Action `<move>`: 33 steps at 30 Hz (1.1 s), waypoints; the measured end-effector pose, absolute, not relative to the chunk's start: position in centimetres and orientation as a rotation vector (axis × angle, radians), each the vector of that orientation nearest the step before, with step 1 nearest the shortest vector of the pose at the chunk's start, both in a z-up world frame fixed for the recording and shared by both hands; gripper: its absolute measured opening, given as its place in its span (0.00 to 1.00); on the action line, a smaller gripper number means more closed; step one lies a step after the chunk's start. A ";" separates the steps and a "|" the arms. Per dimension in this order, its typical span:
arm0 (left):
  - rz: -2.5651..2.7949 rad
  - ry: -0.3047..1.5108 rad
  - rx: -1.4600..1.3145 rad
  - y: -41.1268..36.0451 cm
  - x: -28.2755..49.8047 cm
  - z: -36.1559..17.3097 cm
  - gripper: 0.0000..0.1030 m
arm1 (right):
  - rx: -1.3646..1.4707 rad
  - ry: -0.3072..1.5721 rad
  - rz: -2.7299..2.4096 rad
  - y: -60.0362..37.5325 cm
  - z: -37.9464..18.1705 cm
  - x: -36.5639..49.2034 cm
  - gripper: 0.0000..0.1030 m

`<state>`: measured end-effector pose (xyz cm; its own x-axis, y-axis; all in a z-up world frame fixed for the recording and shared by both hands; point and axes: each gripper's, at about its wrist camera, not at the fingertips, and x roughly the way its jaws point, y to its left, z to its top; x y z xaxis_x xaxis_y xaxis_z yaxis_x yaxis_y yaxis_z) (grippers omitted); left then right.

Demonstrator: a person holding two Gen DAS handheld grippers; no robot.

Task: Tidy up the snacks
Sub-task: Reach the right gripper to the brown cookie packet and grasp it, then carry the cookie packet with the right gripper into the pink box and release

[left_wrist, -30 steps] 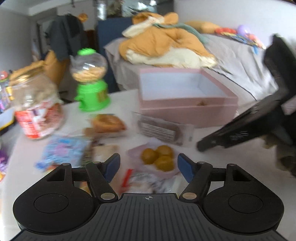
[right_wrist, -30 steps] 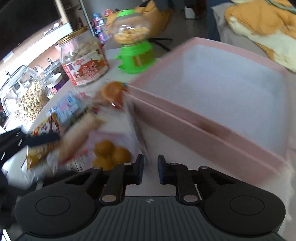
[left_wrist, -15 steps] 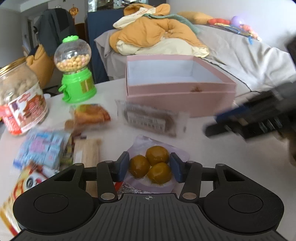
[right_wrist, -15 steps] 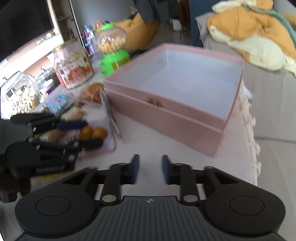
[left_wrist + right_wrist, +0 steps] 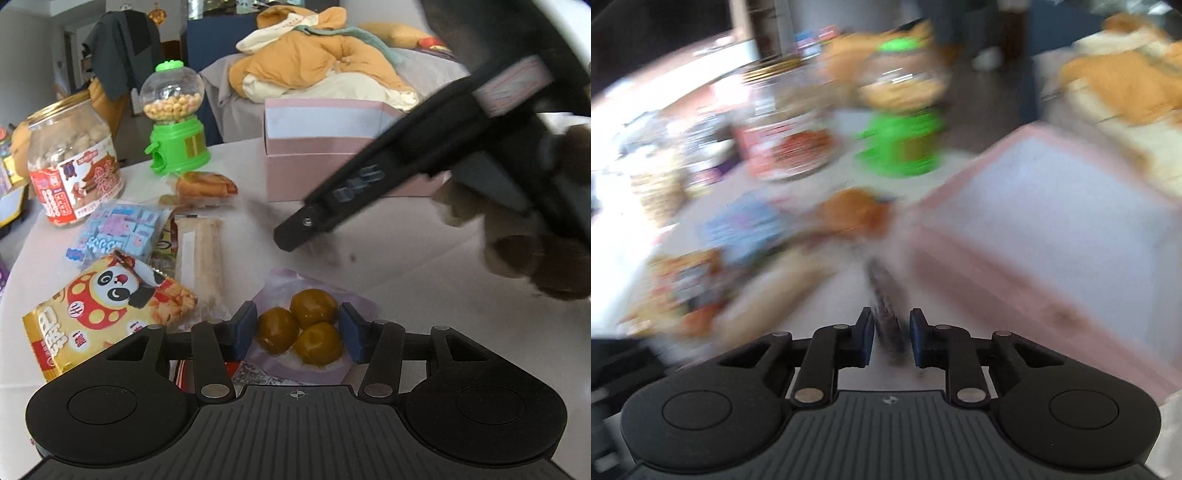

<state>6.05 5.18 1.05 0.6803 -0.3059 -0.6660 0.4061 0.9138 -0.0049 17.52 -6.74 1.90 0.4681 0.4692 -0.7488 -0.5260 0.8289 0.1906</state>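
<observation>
My left gripper [image 5: 297, 331] is open, with its blue pads on either side of a clear pack of three brown balls [image 5: 300, 328] lying on the white table [image 5: 406, 273]. The open pink box [image 5: 332, 147] stands at the back. In the left wrist view the right gripper's black body [image 5: 388, 177] reaches in from the right, low over the table. In the blurred right wrist view my right gripper [image 5: 891, 334] has a dark flat snack packet [image 5: 886, 306] standing edge-on between its narrow-set fingers; the pink box [image 5: 1052, 221] is to its right.
On the table's left lie a panda snack bag [image 5: 107, 314], a blue candy bag [image 5: 118, 232], a long pale bar [image 5: 199, 258] and an orange pastry pack [image 5: 203, 186]. Behind stand a nut jar [image 5: 72, 162] and a green candy dispenser [image 5: 175, 122]. A bed with orange bedding lies beyond.
My right gripper swung back from the pink box toward the snacks and now has the dark packet between its fingers. My left gripper came lower over the pack of brown balls, fingers still apart.
</observation>
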 end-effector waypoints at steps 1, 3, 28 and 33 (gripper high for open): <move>-0.403 0.719 0.146 5.2 6.0 1.0 0.54 | -0.067 0.897 0.640 -7.0 2.3 16.8 0.24; -0.410 0.717 0.142 5.2 5.9 1.0 0.56 | -0.096 0.856 0.609 -7.3 3.0 15.8 0.39; -0.371 0.707 0.137 5.2 5.0 1.2 0.51 | -0.134 0.923 0.402 -13.6 1.7 11.5 0.35; -0.386 0.649 0.137 4.4 4.8 2.4 0.50 | -0.079 0.834 0.379 -17.2 4.4 9.0 0.35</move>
<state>4.79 4.43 2.41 0.7287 -0.3068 -0.6122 0.3915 0.9202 0.0048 8.97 -17.22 4.43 0.6090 0.2976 -0.7352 -0.3588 0.9300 0.0793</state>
